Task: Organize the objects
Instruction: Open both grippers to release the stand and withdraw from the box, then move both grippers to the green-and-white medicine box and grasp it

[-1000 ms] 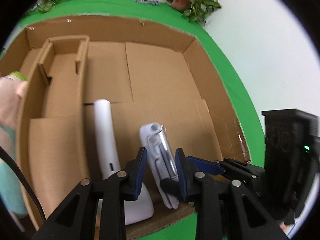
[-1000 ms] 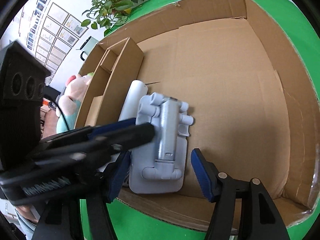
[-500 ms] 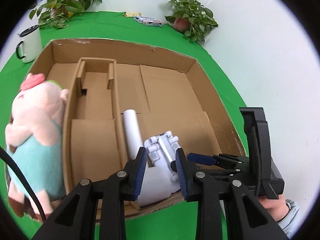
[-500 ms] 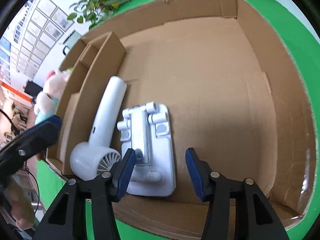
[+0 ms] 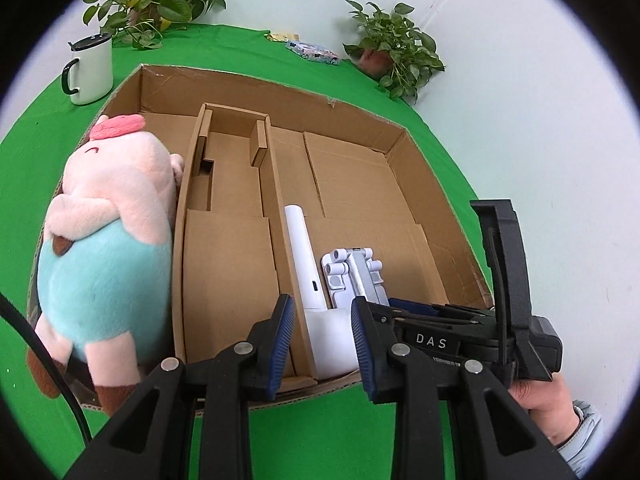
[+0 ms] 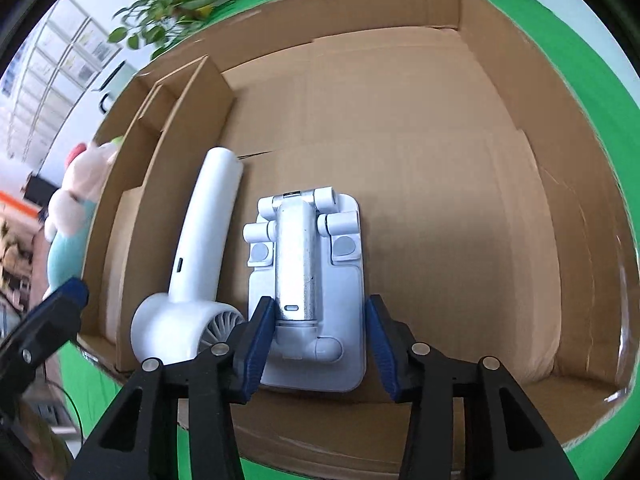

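A white phone stand (image 6: 308,256) lies flat on the floor of a cardboard box (image 6: 360,12), near its front wall. Beside it on the left lies a white handheld fan (image 6: 204,232). My right gripper (image 6: 319,320) points down over the stand's near end. Its jaws are closing, with the stand between the blue pads (image 6: 258,332), and I see no firm press. My left gripper (image 5: 322,336) hovers open above the box's front edge (image 5: 248,76) with nothing held. The fan (image 5: 304,252) and stand (image 5: 356,272) lie beyond it.
A pink and teal plush pig (image 5: 108,240) leans in the box's left compartment, next to cardboard dividers (image 5: 232,184). A white mug (image 5: 90,68) and two potted plants (image 5: 156,0) stand on the green cloth behind the box. A hand (image 5: 536,396) holds the right gripper.
My left gripper has drawn back from the stand toward the box's front, which brings the plush into view. My right gripper has centred over the stand and its jaws have narrowed around it.
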